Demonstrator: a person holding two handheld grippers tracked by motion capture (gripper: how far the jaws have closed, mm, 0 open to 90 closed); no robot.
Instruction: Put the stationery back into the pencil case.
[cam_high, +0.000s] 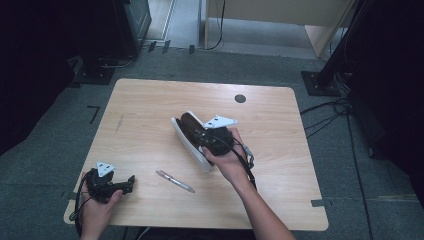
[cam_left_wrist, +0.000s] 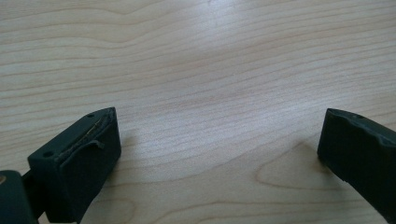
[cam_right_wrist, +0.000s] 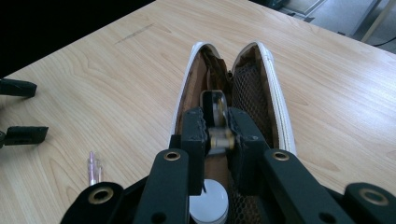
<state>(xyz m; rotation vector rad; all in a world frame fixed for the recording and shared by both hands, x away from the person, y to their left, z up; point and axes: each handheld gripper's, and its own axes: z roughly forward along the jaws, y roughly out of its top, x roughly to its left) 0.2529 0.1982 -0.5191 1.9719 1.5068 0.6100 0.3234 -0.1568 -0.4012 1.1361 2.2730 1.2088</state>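
Note:
A white zip case (cam_high: 183, 136) lies open on the wooden table (cam_high: 150, 110), its brown lining and mesh pocket (cam_right_wrist: 250, 93) showing. My right gripper (cam_high: 201, 134) reaches into its mouth. In the right gripper view the right gripper (cam_right_wrist: 216, 128) is shut on a small clear-and-gold item (cam_right_wrist: 215, 108) inside the case (cam_right_wrist: 279, 107). A white round thing (cam_right_wrist: 210, 200) sits below the jaws. My left gripper (cam_high: 131, 183) rests at the table's front left, and in its own view the left gripper (cam_left_wrist: 219, 144) stands open over bare wood.
A clear pen (cam_high: 175, 181) lies near the front edge between the two hands; its tip also shows as the pen (cam_right_wrist: 95, 169). A black round grommet (cam_high: 240, 98) is set into the far right of the table. Black stands and cables surround the table on the floor.

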